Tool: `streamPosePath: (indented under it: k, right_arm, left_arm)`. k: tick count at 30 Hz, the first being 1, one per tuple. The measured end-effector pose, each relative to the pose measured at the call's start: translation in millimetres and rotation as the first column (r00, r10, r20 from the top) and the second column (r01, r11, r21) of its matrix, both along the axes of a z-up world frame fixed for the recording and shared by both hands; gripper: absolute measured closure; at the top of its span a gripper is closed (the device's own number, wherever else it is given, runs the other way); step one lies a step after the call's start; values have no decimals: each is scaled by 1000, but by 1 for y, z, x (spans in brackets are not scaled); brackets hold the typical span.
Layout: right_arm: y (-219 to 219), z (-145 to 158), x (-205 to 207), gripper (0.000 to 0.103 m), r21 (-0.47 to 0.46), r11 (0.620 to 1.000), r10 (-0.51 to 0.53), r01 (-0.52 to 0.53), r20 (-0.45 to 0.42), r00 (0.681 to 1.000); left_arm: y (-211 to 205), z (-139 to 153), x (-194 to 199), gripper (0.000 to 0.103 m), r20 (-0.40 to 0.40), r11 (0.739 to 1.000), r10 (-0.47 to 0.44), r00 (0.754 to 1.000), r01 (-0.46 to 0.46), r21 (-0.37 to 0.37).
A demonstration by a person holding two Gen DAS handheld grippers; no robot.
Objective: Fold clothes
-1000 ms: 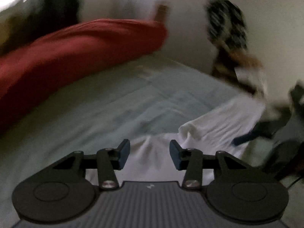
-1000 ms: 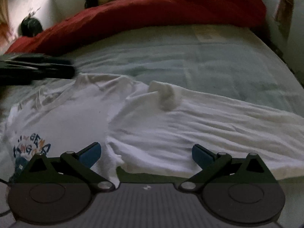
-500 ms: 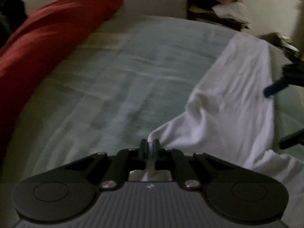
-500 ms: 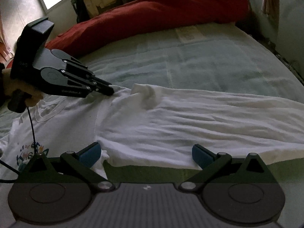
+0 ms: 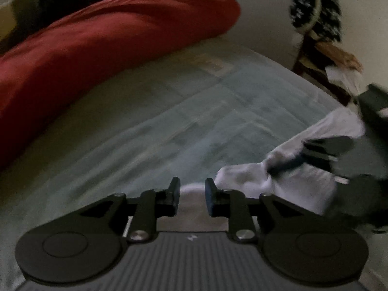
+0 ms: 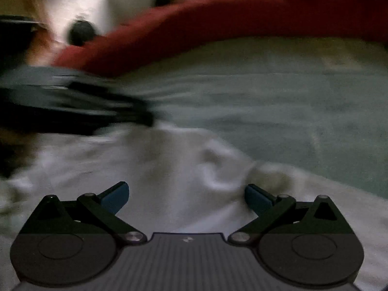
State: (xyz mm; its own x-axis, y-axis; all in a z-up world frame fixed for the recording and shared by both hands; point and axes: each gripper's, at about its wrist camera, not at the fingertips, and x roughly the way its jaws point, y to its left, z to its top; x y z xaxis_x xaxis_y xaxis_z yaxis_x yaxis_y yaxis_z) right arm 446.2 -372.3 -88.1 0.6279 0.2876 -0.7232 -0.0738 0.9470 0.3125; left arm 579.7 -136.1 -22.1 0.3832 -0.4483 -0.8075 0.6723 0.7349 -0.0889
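**One white garment on the bed, two grippers over it**

One white cotton T-shirt point(image 6: 174, 174) lies rumpled on the pale blue-green bed sheet point(image 6: 278, 101), spread across the near part of the bed. In the left wrist view only a bunched white edge of it shows at the lower right point(image 5: 245, 172), with the sheet point(image 5: 169, 111) stretching away behind it.

The left gripper point(image 5: 192, 195) points down at the bed. Its two fingers point(image 5: 175, 191) stand a narrow gap apart and are opening; pale cloth shows behind the gap, but neither pad presses on it. In the right wrist view this same gripper appears as a dark, motion-blurred shape at the left point(image 6: 80, 106), its tip at the far edge of the T-shirt.

The right gripper point(image 6: 186, 197) has its two blue-padded fingers point(image 6: 116, 196) spread wide above the white fabric, with nothing pinched between them. Seen from the left wrist, it is a blurred black form at the right point(image 5: 322, 150), its tip just at a raised fold of the shirt; whether it touches the cloth cannot be told.

One long dark red blanket roll point(image 5: 101, 38) lies along the far side of the bed point(image 6: 242, 17). One piece of furniture with black-and-white patterned cloth point(image 5: 315, 7) stands by the wall, too blurred to read further.
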Motion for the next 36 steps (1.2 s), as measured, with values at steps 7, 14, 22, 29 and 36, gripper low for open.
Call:
streamPosePath:
  k: [7,14,22,29,36]
  right_arm:
    - [-19,22,-15,0,-51,995,-82,84,51,995]
    - [-32,8,-78,0,-26,995,-99,98,-54,994]
    - [-48,8,-127,0,-64,979,-198,194,-70,978]
    - [-49,7,-127,0,-52,967,-254,251,-68,965]
    - [-53,10,-135,0,-6,963,-270,270,-53,961]
  left_arm:
    - [28,-5,-15,78,-122,995,55,991,-64,-71]
    - [8,-46,0,77,-108,991,133,985,-136,-18]
    - [-14,-11,-2,70,-129,992,46,991,-60,-111]
    - [-46,-42,26,66,-109,994,99,989,-103,-38]
    - [-28,-4,15,66,-83,986,131,988,-139,-90]
